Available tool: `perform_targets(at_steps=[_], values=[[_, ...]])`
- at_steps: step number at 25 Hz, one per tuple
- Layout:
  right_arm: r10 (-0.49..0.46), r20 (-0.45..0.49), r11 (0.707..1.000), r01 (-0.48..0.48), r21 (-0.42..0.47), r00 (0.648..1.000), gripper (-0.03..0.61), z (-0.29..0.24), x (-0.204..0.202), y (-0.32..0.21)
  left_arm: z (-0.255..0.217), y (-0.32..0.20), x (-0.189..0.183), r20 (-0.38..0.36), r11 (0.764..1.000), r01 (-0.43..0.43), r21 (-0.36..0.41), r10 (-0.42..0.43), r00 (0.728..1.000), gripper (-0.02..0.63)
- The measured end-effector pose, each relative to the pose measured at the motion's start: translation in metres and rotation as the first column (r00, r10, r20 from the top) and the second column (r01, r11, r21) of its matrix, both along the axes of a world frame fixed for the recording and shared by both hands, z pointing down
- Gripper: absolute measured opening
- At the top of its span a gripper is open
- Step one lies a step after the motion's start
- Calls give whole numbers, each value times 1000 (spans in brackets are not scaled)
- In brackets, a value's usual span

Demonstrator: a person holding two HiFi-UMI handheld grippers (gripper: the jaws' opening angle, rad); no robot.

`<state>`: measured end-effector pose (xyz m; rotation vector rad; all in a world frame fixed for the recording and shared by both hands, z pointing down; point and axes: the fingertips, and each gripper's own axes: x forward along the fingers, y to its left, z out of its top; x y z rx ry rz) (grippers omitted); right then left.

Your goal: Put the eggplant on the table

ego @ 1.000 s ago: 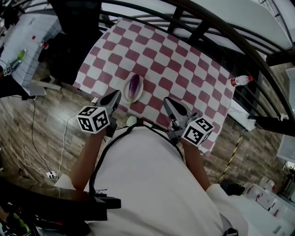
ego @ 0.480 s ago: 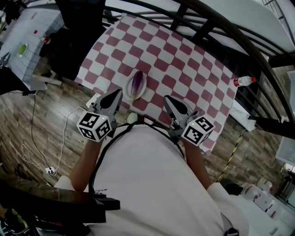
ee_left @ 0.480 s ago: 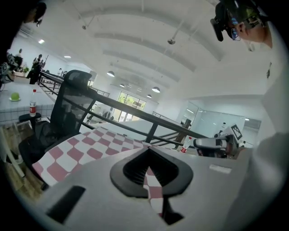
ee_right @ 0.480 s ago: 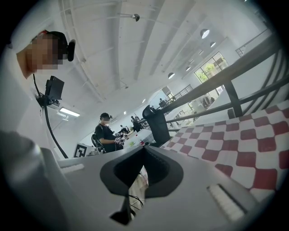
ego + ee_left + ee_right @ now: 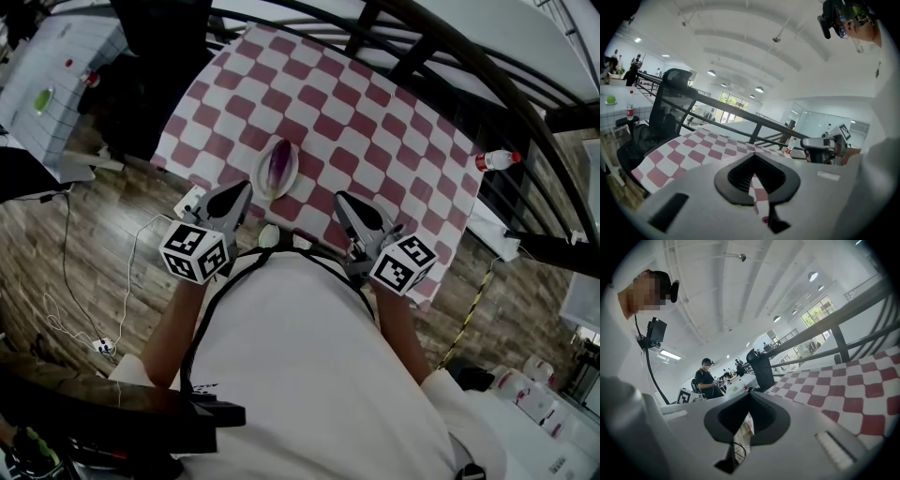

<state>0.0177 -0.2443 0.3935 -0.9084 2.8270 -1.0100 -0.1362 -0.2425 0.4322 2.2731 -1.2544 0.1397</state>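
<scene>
The purple eggplant lies in a small white plate near the front edge of the table with the red-and-white checked cloth. My left gripper hovers just in front of the plate, shut and empty, and it does not touch the plate. My right gripper is held to the right of the plate over the cloth's front edge, also shut with nothing in it. In the left gripper view the closed left gripper points across the cloth. The closed right gripper points past the table's corner.
A red-capped bottle lies at the table's right edge. A black railing curves behind the table. A black chair and a white tiled counter stand to the left. A cable and plug lie on the wooden floor.
The left gripper has rolled a little, turning its marker cube. Both grippers otherwise stay in front of the plate, and the eggplant has not moved.
</scene>
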Motion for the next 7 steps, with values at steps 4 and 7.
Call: perform_targets(at_steps=[4, 7], values=[[-1, -22, 1000, 1, 8, 1000, 6, 3, -2, 2, 0, 0, -1, 21, 1000, -10, 21, 9, 1000, 2], [10, -20, 1000, -10, 7, 1000, 6, 4, -3, 3, 3, 1, -1, 39, 999, -15, 36, 14, 999, 2]])
